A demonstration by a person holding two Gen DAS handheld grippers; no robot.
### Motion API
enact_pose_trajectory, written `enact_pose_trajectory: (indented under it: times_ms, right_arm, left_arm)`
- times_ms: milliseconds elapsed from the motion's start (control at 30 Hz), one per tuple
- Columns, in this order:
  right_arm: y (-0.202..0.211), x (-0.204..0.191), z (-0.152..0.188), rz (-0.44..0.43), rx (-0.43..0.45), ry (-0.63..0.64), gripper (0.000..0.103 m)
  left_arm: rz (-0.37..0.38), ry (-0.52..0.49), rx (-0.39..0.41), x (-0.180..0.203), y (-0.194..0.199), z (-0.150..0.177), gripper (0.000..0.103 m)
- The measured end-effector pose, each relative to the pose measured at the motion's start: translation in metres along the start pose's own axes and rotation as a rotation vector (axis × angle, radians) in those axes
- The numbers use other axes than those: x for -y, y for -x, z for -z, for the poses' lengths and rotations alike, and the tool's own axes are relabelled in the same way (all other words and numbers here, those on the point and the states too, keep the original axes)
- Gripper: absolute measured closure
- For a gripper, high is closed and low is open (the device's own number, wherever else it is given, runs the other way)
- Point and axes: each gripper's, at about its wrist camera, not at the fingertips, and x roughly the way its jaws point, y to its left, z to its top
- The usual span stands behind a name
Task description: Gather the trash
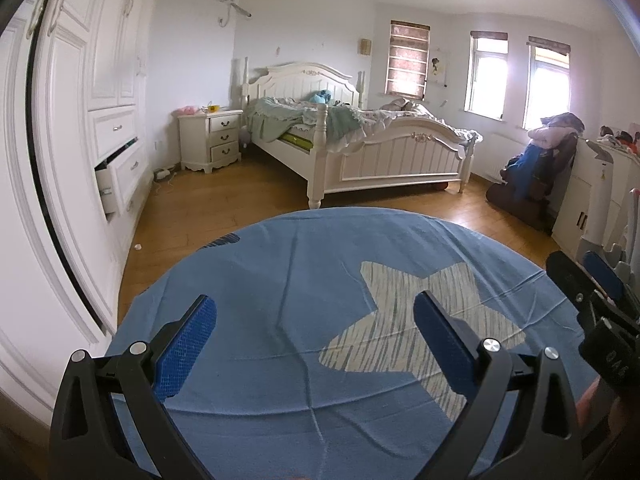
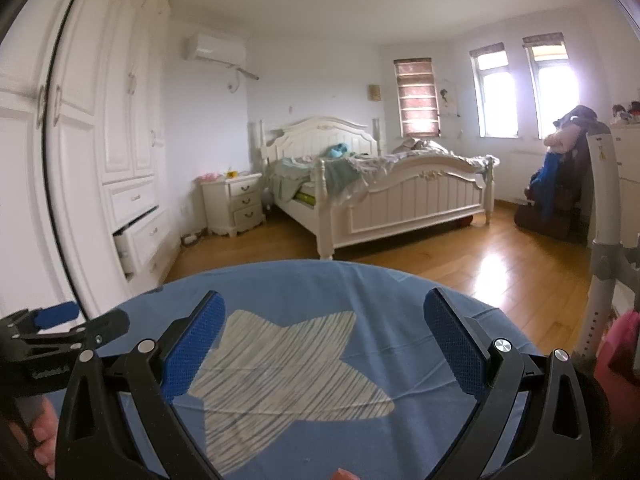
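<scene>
My left gripper (image 1: pixel 316 300) is open with nothing between its blue pads, held over a blue cloth (image 1: pixel 280 280) printed with a pale striped star (image 1: pixel 416 312). My right gripper (image 2: pixel 326 296) is open too and holds nothing, above the same cloth (image 2: pixel 400 320); it also shows at the right edge of the left wrist view (image 1: pixel 580 270). A small white scrap (image 1: pixel 138 246) lies on the wooden floor beside the wardrobe. No other loose trash is clear on the cloth.
A white wardrobe (image 1: pixel 80 120) with a drawer (image 1: pixel 116 184) pulled out lines the left wall. Beyond are a nightstand (image 1: pixel 212 136), an unmade white bed (image 1: pixel 360 136) and a chair piled with clothes (image 1: pixel 540 160). White furniture (image 1: pixel 592 192) stands at the right.
</scene>
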Motion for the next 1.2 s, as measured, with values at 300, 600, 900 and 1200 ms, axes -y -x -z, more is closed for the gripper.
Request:
enact_pose_trajectory:
  times_ms: [300,600,900,1200]
  right_arm:
    - [0.0022,0.0024,-0.0019,-0.002,-0.004,-0.017,0.005]
    - [-0.0007,0.0022,-0.0038,-0.003,-0.003,-0.02,0.005]
    - [-0.0008,0.0014,-0.0031,-0.002,-0.002,-0.021,0.005]
    - [-0.0021,0.0007,-0.0027,-0.002,-0.001,-0.024,0.005]
  left_arm:
    - [-0.004,0.004,-0.023,-0.0005,-0.0026,-0.0015,0.005]
    - [-0.049,0.021,-0.047,-0.0031,-0.0043,-0.0002,0.005]
    - [-0.052,0.004,-0.033,-0.0018,-0.0002,0.0015,0.005]
    - [-0.054,0.027,-0.039,-0.0061,0.0002,0.0018,0.005]
